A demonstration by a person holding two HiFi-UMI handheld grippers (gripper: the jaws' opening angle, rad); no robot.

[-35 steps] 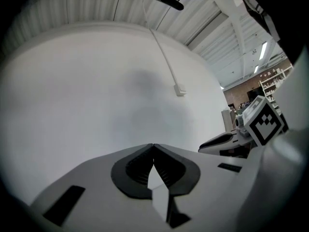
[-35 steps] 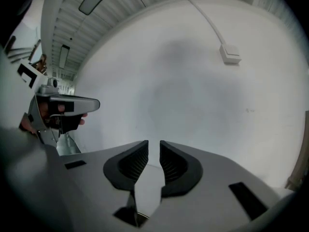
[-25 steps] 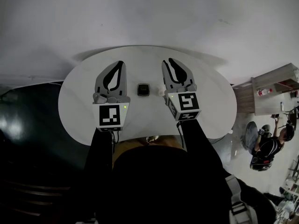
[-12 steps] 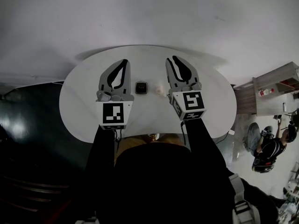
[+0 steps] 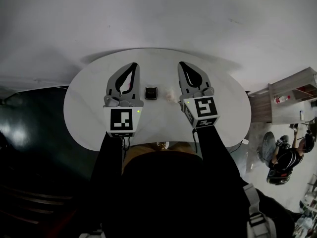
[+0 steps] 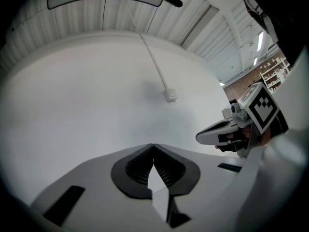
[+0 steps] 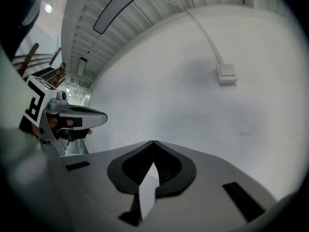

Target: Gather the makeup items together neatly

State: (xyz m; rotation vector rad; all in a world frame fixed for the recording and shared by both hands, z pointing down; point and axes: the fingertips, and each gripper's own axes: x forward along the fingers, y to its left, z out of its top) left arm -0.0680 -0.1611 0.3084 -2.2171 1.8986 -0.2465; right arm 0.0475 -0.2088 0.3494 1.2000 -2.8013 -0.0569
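Black and close to square, a compact (image 5: 151,93) lies flat on the white oval bench (image 5: 223,98), near its middle. Its sides are so nearly equal that no long axis can be picked out. Its edges run roughly square to the person, and a lighter patch shows on its top face. Just to its right, with a narrow strip of bare bench between them, sits a small pale item (image 5: 170,95); it is roundish and too blurred to name or to say which way it points.

Both things lie in the gap between the two tools. The left claw (image 5: 134,65) is just to the left of the compact and the right claw (image 5: 181,64) is just to the right of the pale item. Whether either tool touches them cannot be told. Each tool points level and away from the person.

In the left gripper view the two jaw tips meet, with nothing between them. The right claw's jaws have just closed; its own view shows the tips together, also on nothing.

A marker cube (image 5: 122,120) rides on the back of the left tool and another cube (image 5: 200,110) on the right one, with black sleeves behind them.

Beyond the bench is a plain white wall with a small box (image 6: 170,95) on a thin cable duct. At the right of the head view stand a wooden shelf (image 5: 292,93) and a seated person (image 5: 282,157).
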